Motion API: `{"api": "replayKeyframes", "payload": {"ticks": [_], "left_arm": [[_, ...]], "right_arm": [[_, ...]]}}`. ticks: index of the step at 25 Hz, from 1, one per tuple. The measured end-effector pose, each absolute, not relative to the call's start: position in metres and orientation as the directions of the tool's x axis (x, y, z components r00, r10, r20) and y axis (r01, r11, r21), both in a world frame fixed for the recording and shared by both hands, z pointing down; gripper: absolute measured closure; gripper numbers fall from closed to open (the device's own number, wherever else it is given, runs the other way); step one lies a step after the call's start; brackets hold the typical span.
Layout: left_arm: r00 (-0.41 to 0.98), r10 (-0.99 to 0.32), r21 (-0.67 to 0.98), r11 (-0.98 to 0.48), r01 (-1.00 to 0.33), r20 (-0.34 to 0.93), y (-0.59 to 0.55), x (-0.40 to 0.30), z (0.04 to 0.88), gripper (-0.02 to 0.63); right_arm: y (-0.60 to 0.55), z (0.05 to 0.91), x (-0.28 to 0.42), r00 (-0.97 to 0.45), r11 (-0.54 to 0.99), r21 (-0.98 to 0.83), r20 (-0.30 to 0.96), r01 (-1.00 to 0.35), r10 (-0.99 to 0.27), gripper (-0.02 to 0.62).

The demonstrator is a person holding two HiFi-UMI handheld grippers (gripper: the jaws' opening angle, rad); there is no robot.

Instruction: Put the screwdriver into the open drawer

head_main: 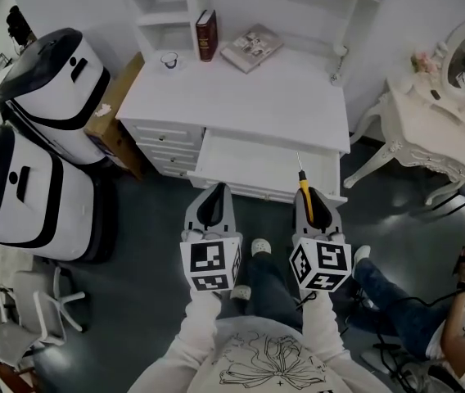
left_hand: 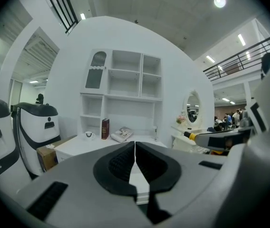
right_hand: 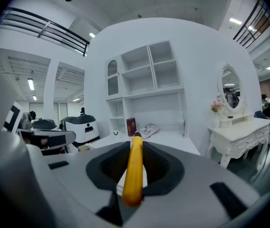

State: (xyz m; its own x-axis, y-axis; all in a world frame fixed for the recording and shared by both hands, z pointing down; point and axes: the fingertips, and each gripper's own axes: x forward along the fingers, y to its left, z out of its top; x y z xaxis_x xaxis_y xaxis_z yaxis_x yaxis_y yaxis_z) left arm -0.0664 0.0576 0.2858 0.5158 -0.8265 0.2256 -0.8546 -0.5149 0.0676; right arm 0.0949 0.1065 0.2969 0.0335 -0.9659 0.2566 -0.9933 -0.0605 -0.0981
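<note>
My right gripper (head_main: 307, 190) is shut on the screwdriver (head_main: 304, 190), whose yellow handle (right_hand: 135, 167) lies between the jaws with the metal tip pointing ahead over the open drawer (head_main: 241, 155). That white drawer is pulled out from the front of the white desk (head_main: 282, 97), just ahead of both grippers. My left gripper (head_main: 214, 191) hovers beside the right one, at the drawer's near edge, its jaws closed together with nothing between them. In the left gripper view the left gripper (left_hand: 135, 148) shows shut, and the right gripper with the screwdriver tip (left_hand: 188, 135) appears at the right.
On the desk lie a red book (head_main: 206, 33), a magazine (head_main: 251, 47) and a small cup (head_main: 169, 59). Two large white machines (head_main: 52, 80) and a cardboard box (head_main: 114, 125) stand at the left. A white dressing table (head_main: 433, 137) with an oval mirror stands at the right. A seated person's legs (head_main: 396, 309) are at lower right.
</note>
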Motion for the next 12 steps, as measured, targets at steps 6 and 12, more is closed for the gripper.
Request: {"api": "replayKeyframes", "payload": {"ticks": [6,12], "left_arm": [[0.493,-0.839,0.065,-0.492,-0.868,0.232,0.009,-0.051,0.294,0.598],[0.458,-0.852,0.066,-0.458,-0.887,0.252,-0.042,-0.03,0.301,0.598]], "right_arm": [[0.05,0.304,0.111,-0.001,-0.026,-0.101,0.259,-0.995,-0.966,0.518],[-0.007,0.31,0.133,-0.05,0.022,-0.105,0.277,-0.994,-0.959,0.518]]}}
